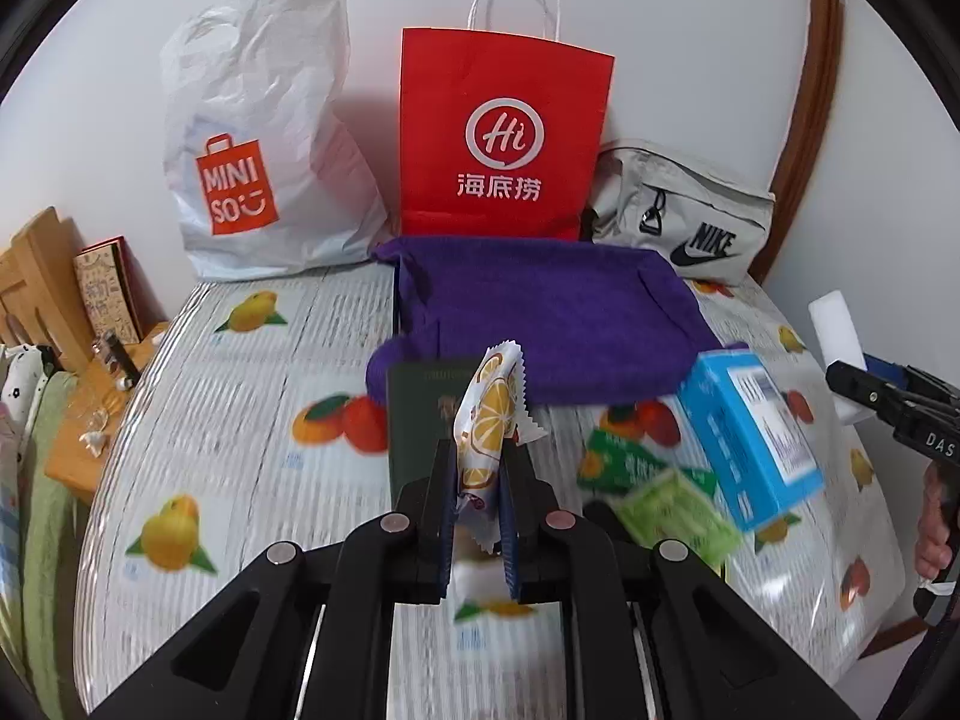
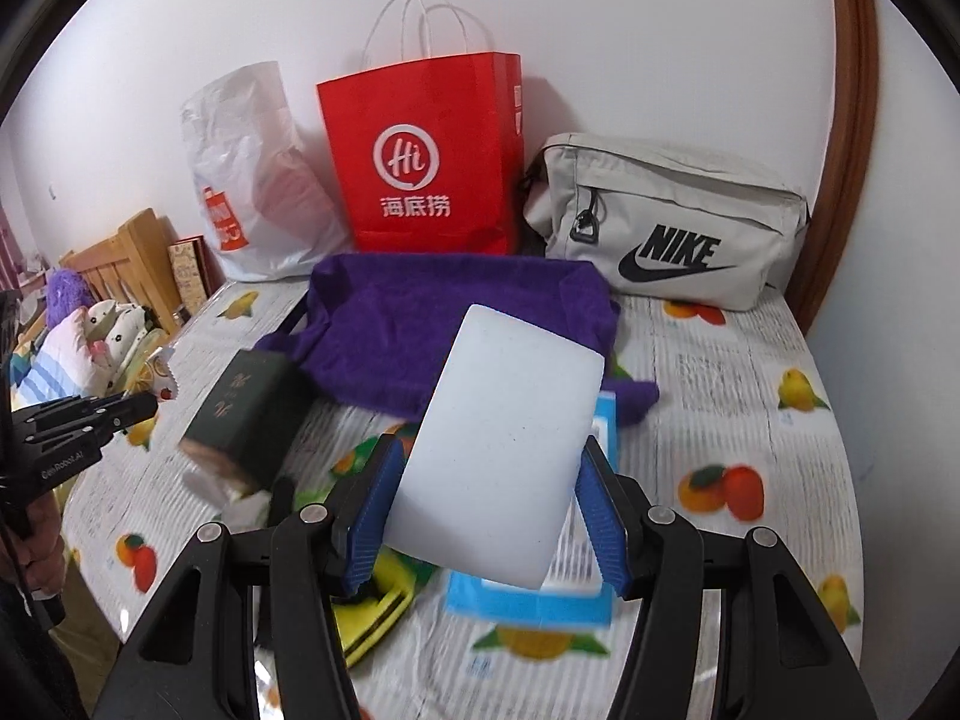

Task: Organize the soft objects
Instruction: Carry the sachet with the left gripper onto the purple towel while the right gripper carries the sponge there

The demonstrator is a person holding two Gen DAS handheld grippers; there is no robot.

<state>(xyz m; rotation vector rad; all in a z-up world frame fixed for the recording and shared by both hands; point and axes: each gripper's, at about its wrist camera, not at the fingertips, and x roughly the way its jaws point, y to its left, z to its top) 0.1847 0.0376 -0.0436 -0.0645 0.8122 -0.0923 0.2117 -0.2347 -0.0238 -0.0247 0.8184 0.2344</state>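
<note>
My left gripper (image 1: 477,450) is shut on a snack packet printed with orange slices (image 1: 489,414), held above the table. My right gripper (image 2: 489,468) is shut on a white sponge block (image 2: 504,444), held above the table; the block also shows at the right edge of the left wrist view (image 1: 837,336). A purple towel (image 1: 540,312) lies at the table's middle back, also in the right wrist view (image 2: 420,324). A dark green booklet (image 1: 414,420) lies in front of it. A blue box (image 1: 750,432) and green packets (image 1: 660,486) lie to the right.
At the back wall stand a white Miniso plastic bag (image 1: 258,138), a red paper bag (image 1: 504,132) and a grey Nike pouch (image 2: 666,222). The table (image 1: 240,420) has a fruit-print cover. A wooden shelf (image 1: 36,288) and bedding sit to the left.
</note>
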